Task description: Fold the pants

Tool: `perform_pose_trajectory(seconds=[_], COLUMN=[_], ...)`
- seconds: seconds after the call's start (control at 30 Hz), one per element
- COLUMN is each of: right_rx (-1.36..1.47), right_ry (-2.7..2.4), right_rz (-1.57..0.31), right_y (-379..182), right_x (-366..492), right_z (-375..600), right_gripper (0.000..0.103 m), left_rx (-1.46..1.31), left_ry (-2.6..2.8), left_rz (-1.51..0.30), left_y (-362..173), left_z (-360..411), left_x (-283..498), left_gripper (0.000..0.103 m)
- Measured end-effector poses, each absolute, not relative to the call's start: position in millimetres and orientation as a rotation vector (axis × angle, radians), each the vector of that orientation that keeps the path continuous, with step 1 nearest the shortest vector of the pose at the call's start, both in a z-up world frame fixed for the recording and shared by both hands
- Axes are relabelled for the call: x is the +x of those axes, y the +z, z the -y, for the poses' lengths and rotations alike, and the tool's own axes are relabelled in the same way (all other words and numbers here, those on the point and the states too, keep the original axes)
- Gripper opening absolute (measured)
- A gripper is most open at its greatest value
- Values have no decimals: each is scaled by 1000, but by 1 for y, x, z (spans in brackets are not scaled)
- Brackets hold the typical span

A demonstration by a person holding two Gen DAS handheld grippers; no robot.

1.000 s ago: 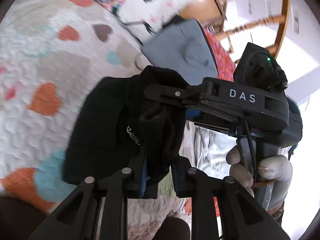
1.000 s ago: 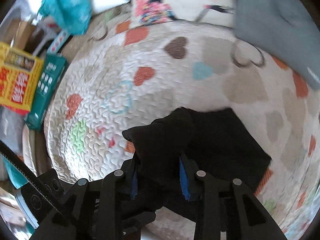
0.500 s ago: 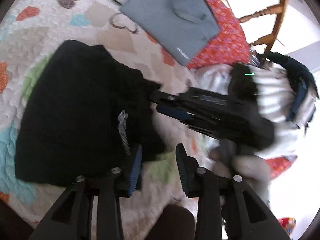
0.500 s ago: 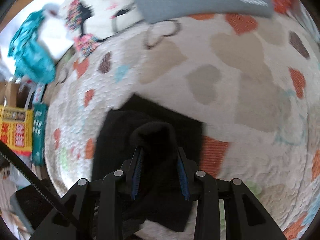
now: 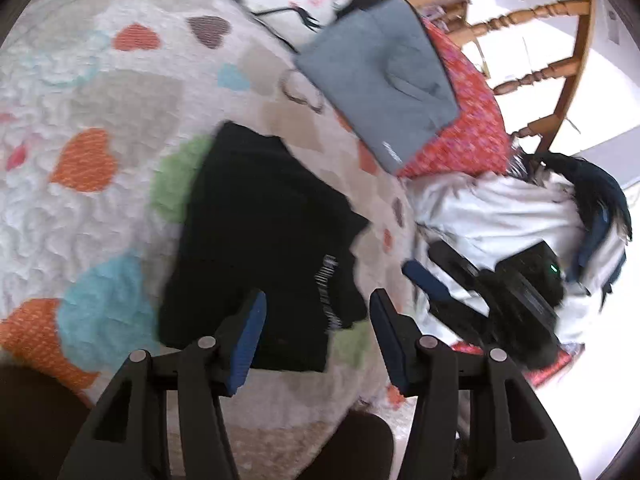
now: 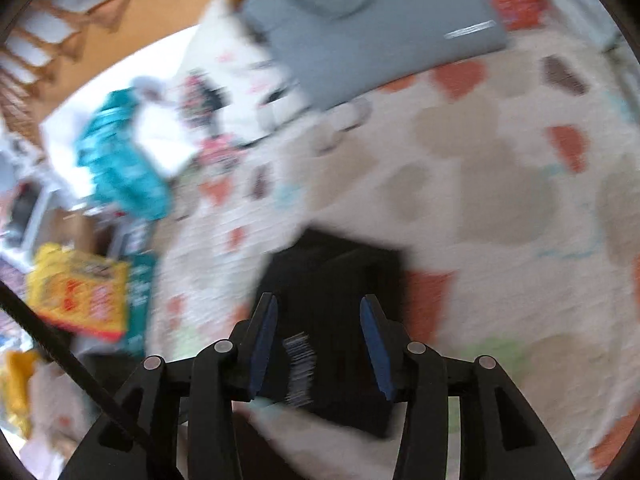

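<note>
The black pants [image 5: 260, 220] lie folded in a flat rectangle on the heart-patterned quilt [image 5: 92, 92], a white label [image 5: 326, 284] showing near their right edge. My left gripper [image 5: 318, 304] hovers just over their near edge, its jaws opening, with nothing pressed between the blue pads. In the right wrist view the pants [image 6: 332, 280] lie under my right gripper [image 6: 319, 304], whose jaws are also opening and grip nothing. That right gripper [image 5: 500, 292] shows blurred at the right of the left wrist view, off the pants.
A grey laptop bag [image 5: 380, 72] rests on a red cushion [image 5: 472, 128] behind the pants, by a wooden chair [image 5: 560, 60]. White clothing [image 5: 500, 216] is heaped on the right. Teal cloth [image 6: 120, 160] and a yellow package [image 6: 76, 296] lie past the quilt's left edge.
Both grippers held bunched black fabric a second ago and have let it go. The pants now lie flat. The right gripper has swung away to the pants' right side.
</note>
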State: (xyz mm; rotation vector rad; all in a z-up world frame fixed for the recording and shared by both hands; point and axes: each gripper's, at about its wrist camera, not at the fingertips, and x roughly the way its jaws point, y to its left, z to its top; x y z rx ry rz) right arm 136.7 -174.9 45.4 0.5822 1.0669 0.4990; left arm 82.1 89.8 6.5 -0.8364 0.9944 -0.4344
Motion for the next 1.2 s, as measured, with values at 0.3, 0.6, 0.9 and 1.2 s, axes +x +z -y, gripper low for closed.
perform_pose_trajectory(seconds=[0.3, 0.6, 0.9, 1.2], right_rx=[428, 523, 923, 863], right_ry=[248, 280, 499, 339], right_rz=[-1212, -1011, -1037, -1021], right_y=[-41, 18, -27, -35], right_x=[122, 122, 193, 192], right_z=[169, 199, 176, 201], right_gripper=[64, 64, 61, 45], left_rx=[-713, -587, -587, -648], left_ry=[-403, -408, -424, -499], left_rz=[-989, -1004, -988, -947], left_y=[12, -18, -20, 11], left_z=[-84, -70, -70, -85], left_x=[86, 91, 89, 94], left_gripper=[54, 56, 56, 56])
